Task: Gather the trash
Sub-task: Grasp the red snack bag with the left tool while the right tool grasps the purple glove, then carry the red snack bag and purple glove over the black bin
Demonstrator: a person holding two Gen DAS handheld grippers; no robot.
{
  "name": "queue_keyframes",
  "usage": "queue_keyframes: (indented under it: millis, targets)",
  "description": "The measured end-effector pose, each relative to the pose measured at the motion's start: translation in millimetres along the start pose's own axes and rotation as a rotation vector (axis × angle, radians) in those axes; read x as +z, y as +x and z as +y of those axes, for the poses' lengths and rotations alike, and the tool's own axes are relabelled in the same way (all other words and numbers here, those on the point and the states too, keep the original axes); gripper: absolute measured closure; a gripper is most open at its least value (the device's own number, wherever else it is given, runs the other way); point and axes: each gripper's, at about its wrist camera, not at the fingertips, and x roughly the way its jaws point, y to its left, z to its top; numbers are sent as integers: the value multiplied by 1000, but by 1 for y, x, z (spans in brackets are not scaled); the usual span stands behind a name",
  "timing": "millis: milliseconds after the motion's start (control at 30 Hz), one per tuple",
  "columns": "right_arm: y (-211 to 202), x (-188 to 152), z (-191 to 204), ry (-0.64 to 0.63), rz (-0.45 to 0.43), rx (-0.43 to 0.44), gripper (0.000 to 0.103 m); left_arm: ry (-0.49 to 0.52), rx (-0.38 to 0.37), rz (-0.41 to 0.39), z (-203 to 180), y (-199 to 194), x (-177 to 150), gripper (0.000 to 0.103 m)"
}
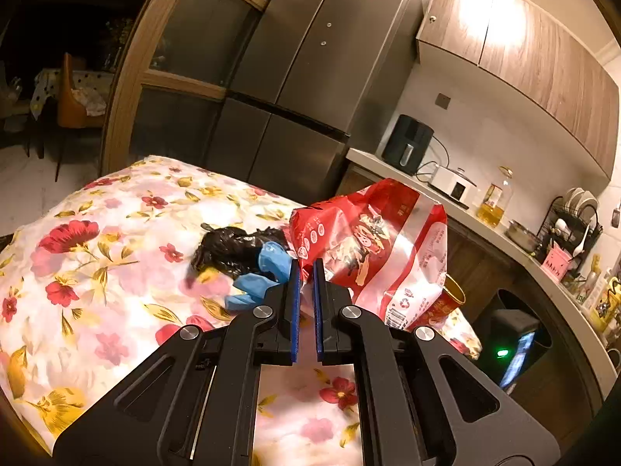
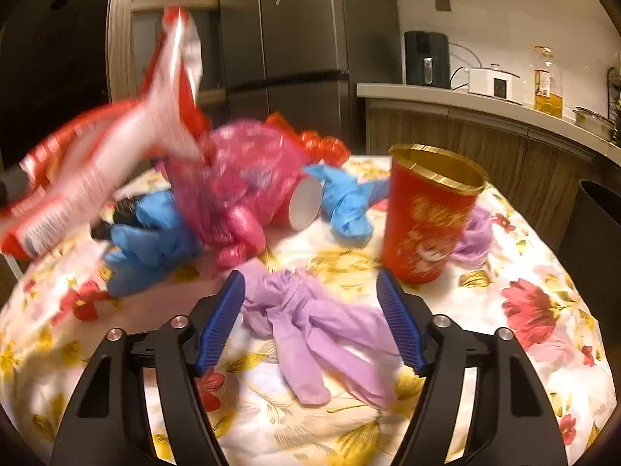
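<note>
My left gripper is shut on the lower corner of a red and white snack bag, which hangs lifted above the floral tablecloth. The same bag appears blurred and raised at the left of the right wrist view. My right gripper is open just above the cloth. A crumpled purple glove lies between its fingers, and the pads are not pressing on it. A red paper cup with a gold rim stands upright just beyond the right finger.
Blue gloves, a pink plastic bag, a tipped red cup and a black bag are piled mid-table. Another purple glove lies behind the upright cup. A dark bin stands right of the table, before the kitchen counter.
</note>
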Motion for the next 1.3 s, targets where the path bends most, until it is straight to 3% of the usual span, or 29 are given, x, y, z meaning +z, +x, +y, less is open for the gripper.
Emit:
queue_keyframes:
  millis: [233,400,500,900,1300]
  targets:
    - [13,-5,-3,13,52,12,54,-6,5,4,1,3,2,98]
    - [15,-7,1,-9,60,43,82,-4,7,4,-1,2,2,98]
    - [8,-8,-1,0,51,61,91,4,10,-1,-3,1,2,98]
    - [-76,1,-26,48,-91,74,95,32,-21,-29,-21,-16,2,98]
    - [-146,8,-68,87,-214,-15,95,95,-100,-52,-74,-27,1,98]
